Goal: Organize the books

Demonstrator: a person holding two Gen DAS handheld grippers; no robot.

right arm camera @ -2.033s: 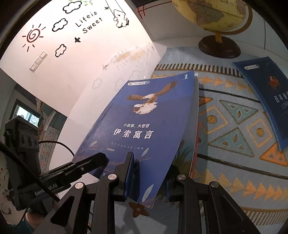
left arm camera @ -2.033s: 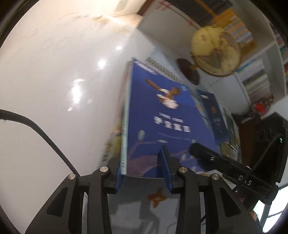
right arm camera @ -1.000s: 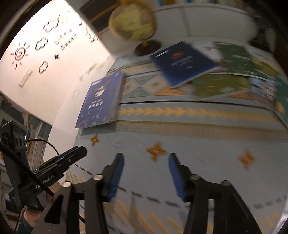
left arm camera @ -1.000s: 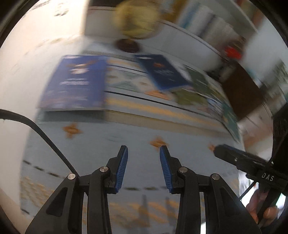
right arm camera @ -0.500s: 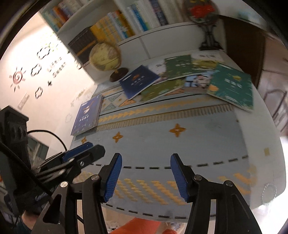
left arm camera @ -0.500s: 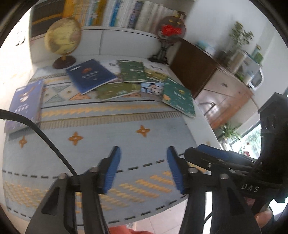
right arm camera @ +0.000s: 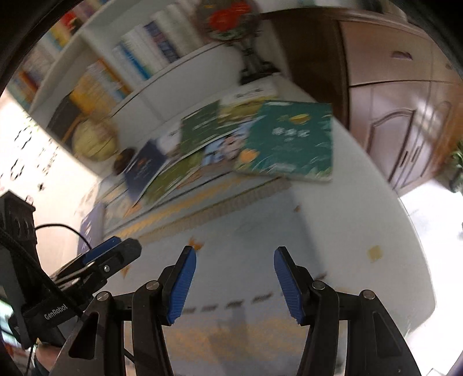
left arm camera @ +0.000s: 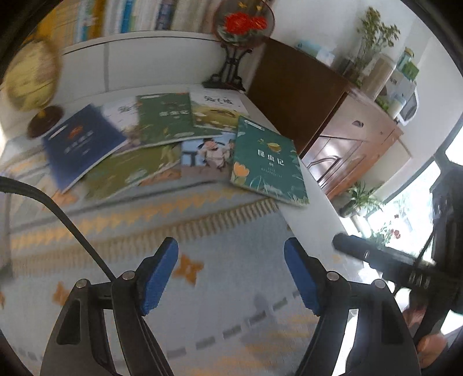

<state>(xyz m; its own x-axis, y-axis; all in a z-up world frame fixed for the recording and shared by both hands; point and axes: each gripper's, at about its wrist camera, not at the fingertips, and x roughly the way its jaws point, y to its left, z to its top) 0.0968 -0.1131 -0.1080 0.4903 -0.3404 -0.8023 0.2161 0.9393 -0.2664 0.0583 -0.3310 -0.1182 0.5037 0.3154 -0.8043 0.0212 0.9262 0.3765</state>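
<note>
Several books lie fanned out at the far end of a patterned runner (left arm camera: 202, 225). Among them are a dark blue book (left arm camera: 78, 144), a green book (left arm camera: 166, 118), an illustrated book (left arm camera: 205, 153) and, nearest the table's right edge, a teal book (left arm camera: 267, 165). My left gripper (left arm camera: 231, 260) hovers over bare runner short of them, its jaws opening with nothing between them. My right gripper (right arm camera: 234, 269) is open and empty over the same stretch, with the teal book (right arm camera: 289, 144) ahead. A blue-covered book (right arm camera: 89, 228) lies at the runner's far left.
A globe (left arm camera: 29, 78) stands at the back left and a red-flower ornament on a dark stand (left arm camera: 240, 26) behind the books. A bookshelf (right arm camera: 121, 75) runs along the back wall. A brown cabinet (left arm camera: 332, 121) stands beyond the table's right edge (left arm camera: 312, 202).
Both grippers let go of the blue book, which stays at the runner's left, and swung right towards the spread of books. The left jaws have widened.
</note>
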